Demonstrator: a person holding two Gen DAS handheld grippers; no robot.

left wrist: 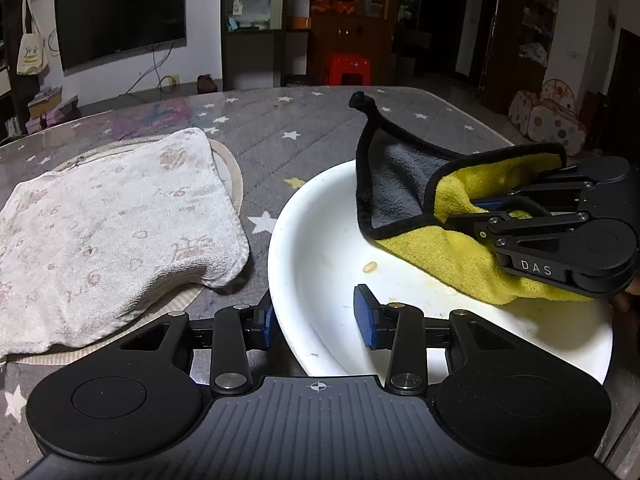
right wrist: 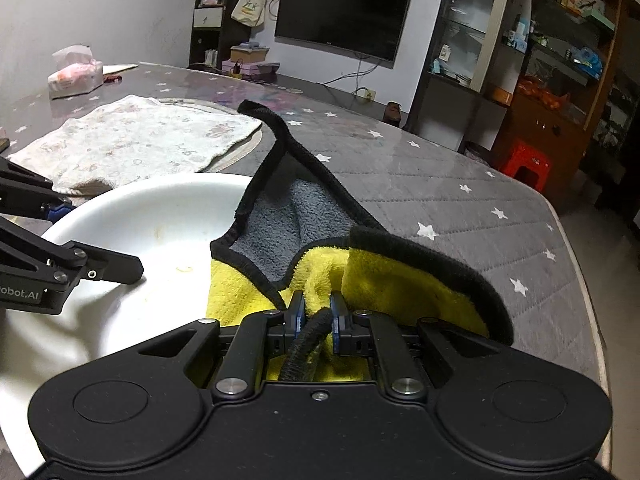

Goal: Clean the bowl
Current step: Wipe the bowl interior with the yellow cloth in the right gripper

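bowl partly under cloth — rim cropped

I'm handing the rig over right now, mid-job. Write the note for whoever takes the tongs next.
Right tongs: shut on the yellow-and-grey microfibre cloth with black edging, which lies partly inside the bowl.
Left tongs: open, straddling the near rim of the wide white plastic bowl, pads not pressing on it.
The bowl stands on the grey star-print table cover; a white patterned towel lies beside it.
Done: cloth in the bowl.
Left: a small yellowish speck and faint smears on the bowl's floor; steady the rim, then wipe.
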